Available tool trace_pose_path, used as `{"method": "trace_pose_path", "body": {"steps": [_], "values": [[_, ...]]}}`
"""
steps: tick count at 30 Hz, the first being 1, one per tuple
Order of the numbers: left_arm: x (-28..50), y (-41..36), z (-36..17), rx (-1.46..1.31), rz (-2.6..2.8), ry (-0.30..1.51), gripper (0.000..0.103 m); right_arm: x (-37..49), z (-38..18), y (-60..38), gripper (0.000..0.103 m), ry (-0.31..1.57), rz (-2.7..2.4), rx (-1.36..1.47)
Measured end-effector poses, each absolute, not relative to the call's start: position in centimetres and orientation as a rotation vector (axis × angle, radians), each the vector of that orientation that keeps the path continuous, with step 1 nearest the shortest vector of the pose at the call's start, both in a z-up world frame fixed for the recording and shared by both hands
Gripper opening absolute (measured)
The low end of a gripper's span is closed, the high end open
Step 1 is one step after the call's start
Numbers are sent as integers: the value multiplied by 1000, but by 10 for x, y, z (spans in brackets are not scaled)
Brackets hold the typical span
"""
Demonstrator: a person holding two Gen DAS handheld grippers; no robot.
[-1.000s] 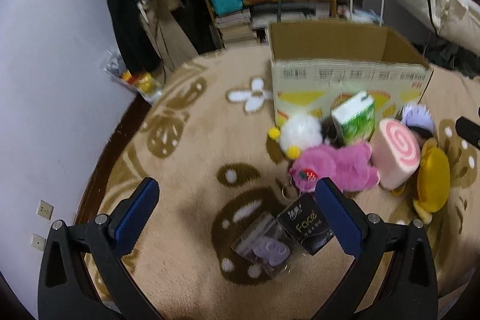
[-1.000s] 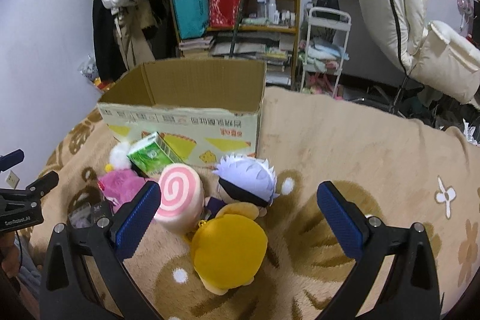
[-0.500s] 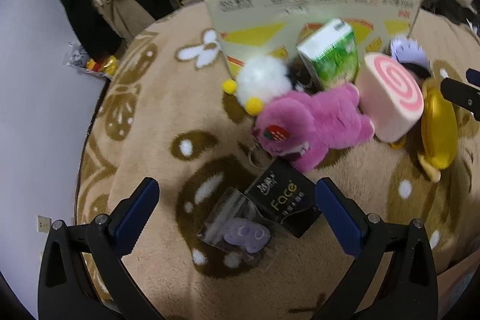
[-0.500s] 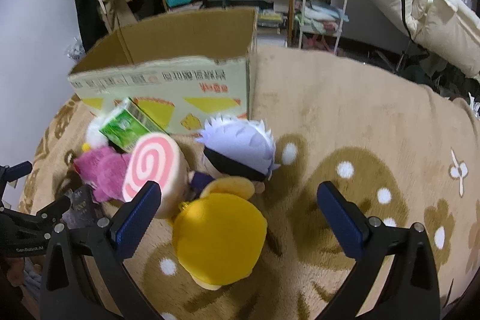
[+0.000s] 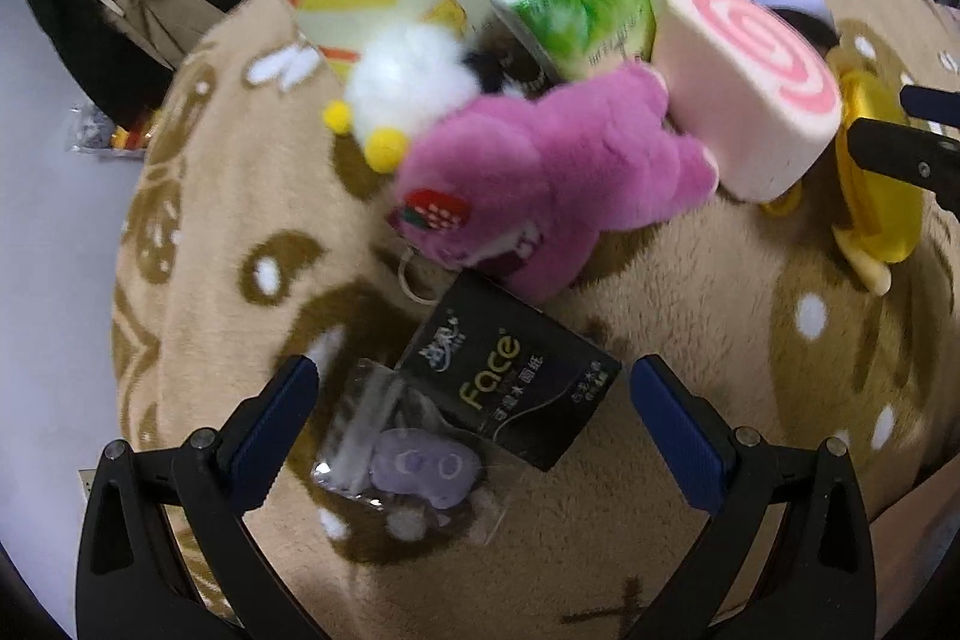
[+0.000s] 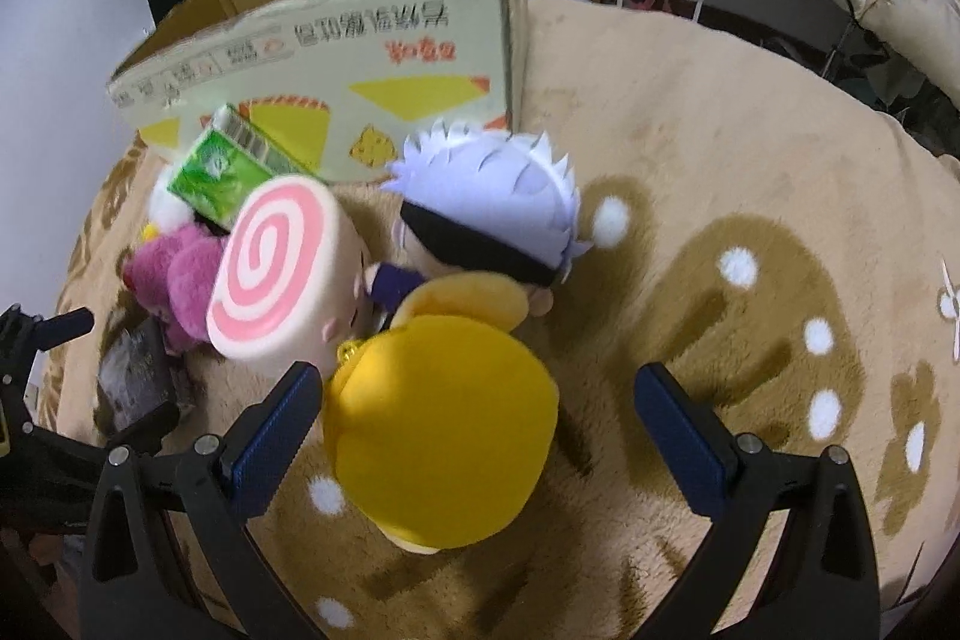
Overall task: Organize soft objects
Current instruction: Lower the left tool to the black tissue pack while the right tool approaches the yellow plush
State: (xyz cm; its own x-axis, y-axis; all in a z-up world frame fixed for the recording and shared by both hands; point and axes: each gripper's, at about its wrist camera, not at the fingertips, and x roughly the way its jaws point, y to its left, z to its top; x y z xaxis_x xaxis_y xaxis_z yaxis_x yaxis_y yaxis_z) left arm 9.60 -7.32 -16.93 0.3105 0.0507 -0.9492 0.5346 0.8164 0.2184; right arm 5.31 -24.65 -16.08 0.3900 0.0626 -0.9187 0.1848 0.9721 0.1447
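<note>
Above the black tissue pack, the left gripper open; right gripper open astride the yellow plush.

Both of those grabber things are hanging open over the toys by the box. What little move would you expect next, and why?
Probably the right gripper eases down and shuts on the yellow plush. Its jaws are open, and the plush already lies partly between the blue fingers on the rug. The left gripper is open too, over the black tissue pack.
</note>
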Motion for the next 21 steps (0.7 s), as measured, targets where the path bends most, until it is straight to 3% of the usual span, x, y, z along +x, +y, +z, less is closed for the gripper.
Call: {"method": "trace_pose_path", "body": {"steps": [9,12,14,21], "values": [[93,-81,-183,633,-348,1236,102,53,-172,-233,103,1220,-41,200],[91,-83,-183,637,-356,1228,102,53,-175,-230,98,1236,-18,211],[91,-83,-184,639,-360,1228,102,53,-181,-227,89,1260,-7,207],[88,-85,-182,637,-388,1202,88,57,-186,-218,84,1273,12,187]]}}
